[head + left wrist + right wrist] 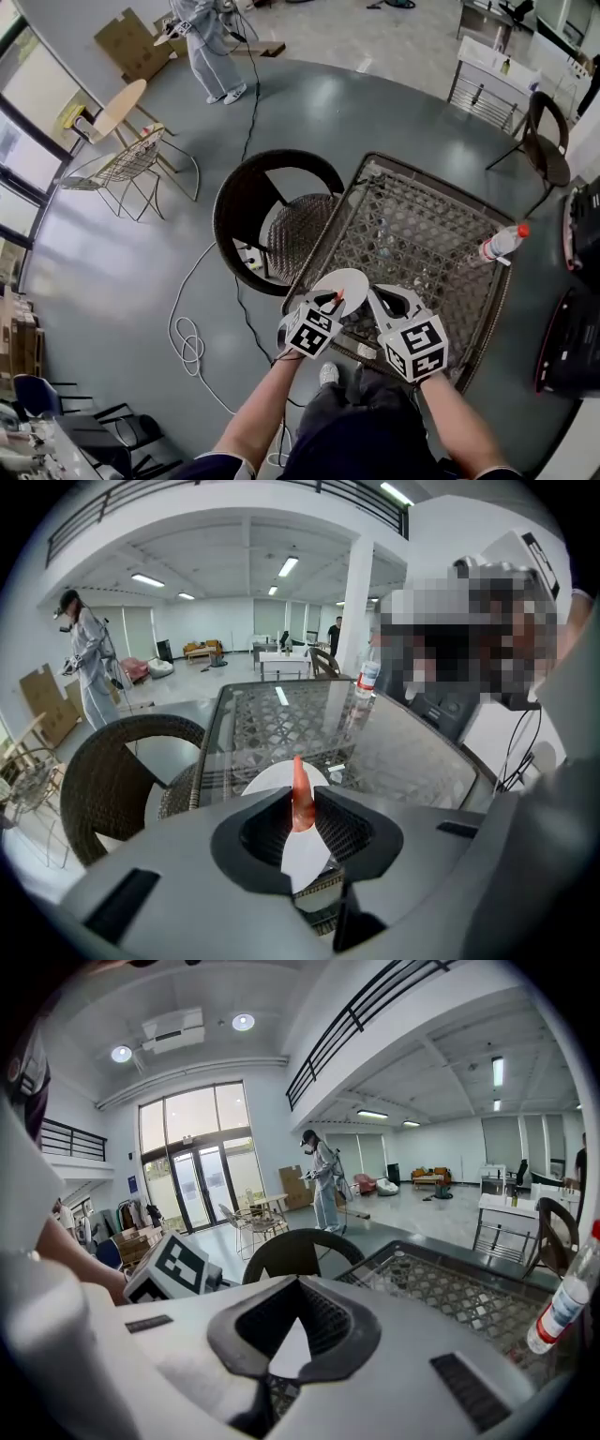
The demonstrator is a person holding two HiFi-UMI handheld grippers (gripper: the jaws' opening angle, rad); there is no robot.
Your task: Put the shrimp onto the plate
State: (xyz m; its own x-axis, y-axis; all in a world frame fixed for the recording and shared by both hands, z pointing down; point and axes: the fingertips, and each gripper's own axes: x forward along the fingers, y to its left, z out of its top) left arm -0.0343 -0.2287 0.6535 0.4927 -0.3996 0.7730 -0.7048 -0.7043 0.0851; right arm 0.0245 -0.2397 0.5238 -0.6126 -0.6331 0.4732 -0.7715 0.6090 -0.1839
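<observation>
An orange shrimp [299,795] stands upright between the jaws of my left gripper [302,806], which is shut on it. In the head view the shrimp [335,298] hangs over the near rim of a white plate [345,279] on the glass-topped wicker table [422,234]. The plate [270,786] lies right under the left jaws. My right gripper [375,295] sits by the plate's right edge. Its jaws [296,1283] meet at the tips, and a white wedge of plate [293,1352] shows through the gap below them.
A plastic bottle with a red cap [499,244] lies on the table's far right. A dark wicker chair [272,220] stands at the table's left side. A white cable [187,342] loops on the floor. A person [211,47] stands far off.
</observation>
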